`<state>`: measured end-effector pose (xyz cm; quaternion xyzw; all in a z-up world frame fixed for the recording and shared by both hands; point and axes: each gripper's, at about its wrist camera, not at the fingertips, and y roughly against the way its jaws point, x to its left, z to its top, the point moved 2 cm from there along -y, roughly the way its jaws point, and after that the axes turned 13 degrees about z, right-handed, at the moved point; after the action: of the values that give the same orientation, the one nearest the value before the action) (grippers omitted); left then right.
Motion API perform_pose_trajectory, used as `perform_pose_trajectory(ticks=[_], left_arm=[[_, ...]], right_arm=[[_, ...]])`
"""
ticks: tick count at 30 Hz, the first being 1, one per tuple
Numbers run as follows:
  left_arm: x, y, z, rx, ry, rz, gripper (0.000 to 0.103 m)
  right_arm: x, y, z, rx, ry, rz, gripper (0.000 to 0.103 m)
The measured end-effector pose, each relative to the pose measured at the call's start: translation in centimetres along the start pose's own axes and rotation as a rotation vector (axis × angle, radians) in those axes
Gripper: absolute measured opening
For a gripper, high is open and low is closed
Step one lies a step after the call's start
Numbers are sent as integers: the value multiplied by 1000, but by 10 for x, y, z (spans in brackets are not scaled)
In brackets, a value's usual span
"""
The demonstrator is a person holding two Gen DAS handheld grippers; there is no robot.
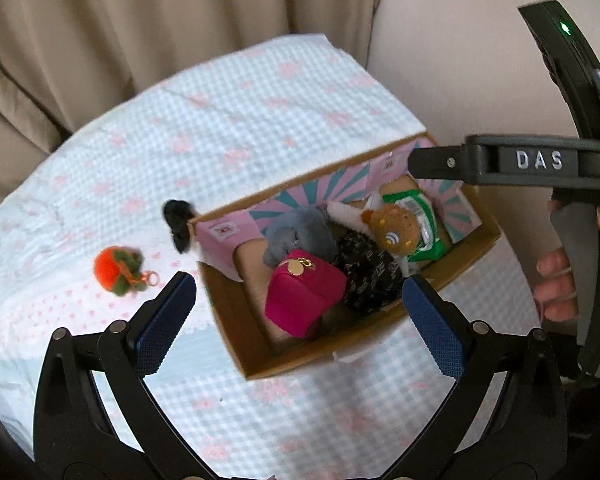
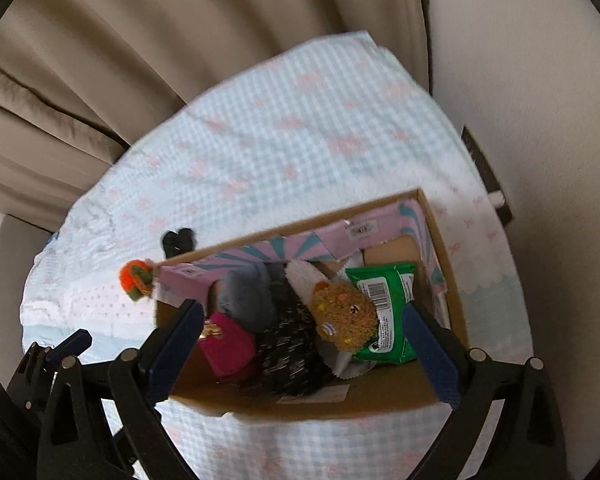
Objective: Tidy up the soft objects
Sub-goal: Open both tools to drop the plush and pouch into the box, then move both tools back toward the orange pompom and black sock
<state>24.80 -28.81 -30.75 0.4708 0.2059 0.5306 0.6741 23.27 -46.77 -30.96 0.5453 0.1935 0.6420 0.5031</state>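
Observation:
An open cardboard box (image 1: 228, 316) stands on the checked tablecloth (image 1: 240, 120). Inside it lie a magenta pouch (image 1: 304, 300), a grey plush (image 1: 296, 236), a black patterned soft item (image 1: 368, 276), a brown plush (image 1: 392, 228) and a green packet (image 1: 420, 220). My left gripper (image 1: 300, 282) hangs open above the box with nothing between its pads. My right gripper (image 2: 302, 310) is also open over the box (image 2: 452, 280), empty. An orange plush keychain (image 1: 120, 270) and a small black soft item (image 1: 178, 218) lie on the cloth left of the box.
Beige curtains (image 1: 120, 20) hang behind the table, and a pale wall (image 1: 460, 60) stands to the right. A person's hand (image 1: 556, 280) holds the right tool's black body (image 1: 540, 160) at the right edge. The table's right and far edges drop off close to the box.

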Motion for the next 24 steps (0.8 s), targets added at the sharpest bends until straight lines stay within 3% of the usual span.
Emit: perform_pose_trajectory(ticks=[7, 13, 18, 24], left_arm=[[25, 73, -6, -79, 63, 57, 103], [61, 142, -25, -158, 177, 91, 103], [100, 190, -49, -216, 291, 97, 103], [147, 241, -84, -320, 359, 166, 103]], right_arm=[[50, 62, -13, -92, 99, -3, 99], [105, 114, -35, -172, 253, -26, 99], [149, 149, -60, -229, 338, -27, 99], [197, 171, -99, -276, 405, -29, 99]])
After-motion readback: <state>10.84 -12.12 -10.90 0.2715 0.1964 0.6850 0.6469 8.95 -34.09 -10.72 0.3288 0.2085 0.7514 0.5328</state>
